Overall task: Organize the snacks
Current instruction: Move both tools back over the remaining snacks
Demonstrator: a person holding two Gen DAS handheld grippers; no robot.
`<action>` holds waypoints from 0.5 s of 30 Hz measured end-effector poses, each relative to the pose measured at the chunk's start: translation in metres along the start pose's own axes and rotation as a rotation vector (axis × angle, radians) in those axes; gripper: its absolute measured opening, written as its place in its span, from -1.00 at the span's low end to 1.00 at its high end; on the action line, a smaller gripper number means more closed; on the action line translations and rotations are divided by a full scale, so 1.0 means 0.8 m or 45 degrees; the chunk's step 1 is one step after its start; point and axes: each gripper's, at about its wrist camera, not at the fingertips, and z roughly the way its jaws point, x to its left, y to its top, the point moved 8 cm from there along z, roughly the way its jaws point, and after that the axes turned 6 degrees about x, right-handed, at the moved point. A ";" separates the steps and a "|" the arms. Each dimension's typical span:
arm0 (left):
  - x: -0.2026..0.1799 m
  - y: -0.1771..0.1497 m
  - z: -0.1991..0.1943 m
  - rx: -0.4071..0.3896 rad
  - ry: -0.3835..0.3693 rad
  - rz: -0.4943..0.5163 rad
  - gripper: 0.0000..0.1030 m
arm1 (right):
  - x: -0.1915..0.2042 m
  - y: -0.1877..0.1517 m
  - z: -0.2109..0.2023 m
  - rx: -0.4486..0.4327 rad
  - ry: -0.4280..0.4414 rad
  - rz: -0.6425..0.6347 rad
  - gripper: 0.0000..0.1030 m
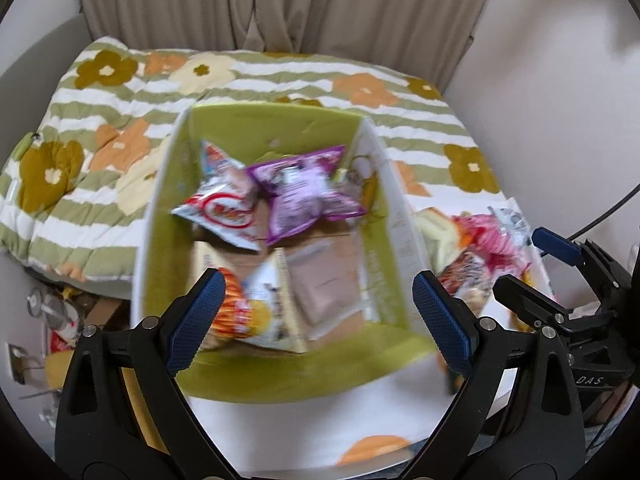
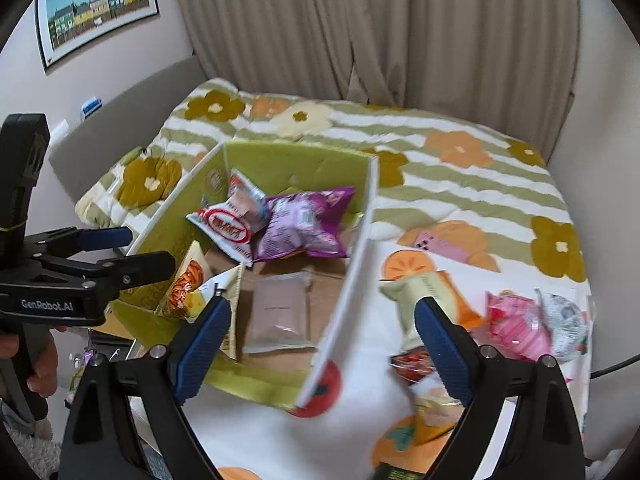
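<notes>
An open box [image 1: 272,128] with green inner walls stands on the bed. Inside lie a purple bag [image 1: 304,192], a red-and-white bag [image 1: 224,208], an orange-and-white bag [image 1: 248,308] and a brown pouch [image 1: 324,280]. My left gripper [image 1: 320,320] hovers open above the box's near end, nothing between its fingers. In the right wrist view the box [image 2: 296,164] sits left of centre, and loose snacks lie right of it: a pink bag [image 2: 516,328], a yellow pack [image 2: 424,288] and a red pack [image 2: 412,364]. My right gripper [image 2: 320,336] hangs open and holds nothing, over the box's right wall.
A floral striped quilt [image 2: 460,200] covers the bed. Beige curtains [image 2: 360,32] hang behind it, with a framed picture [image 2: 96,4] on the left wall. A hand [image 2: 40,364] holds the left gripper [image 2: 148,248]. Clutter [image 1: 60,320] lies on the floor at the left.
</notes>
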 end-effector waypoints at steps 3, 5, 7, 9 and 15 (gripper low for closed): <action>-0.042 -0.001 -0.007 -0.033 -0.021 -0.015 0.83 | -0.030 -0.010 -0.029 -0.038 -0.015 0.021 0.78; -0.069 -0.002 -0.009 -0.049 -0.039 -0.021 0.83 | -0.056 -0.022 -0.052 -0.058 -0.037 0.032 0.78; -0.105 -0.005 -0.008 -0.059 -0.059 -0.007 0.83 | -0.082 -0.034 -0.067 -0.066 -0.065 0.049 0.78; -0.141 -0.011 -0.001 -0.060 -0.061 0.021 0.83 | -0.115 -0.052 -0.082 -0.066 -0.091 0.081 0.78; -0.223 -0.033 0.040 -0.009 -0.098 0.002 0.83 | -0.196 -0.101 -0.102 -0.036 -0.150 0.161 0.78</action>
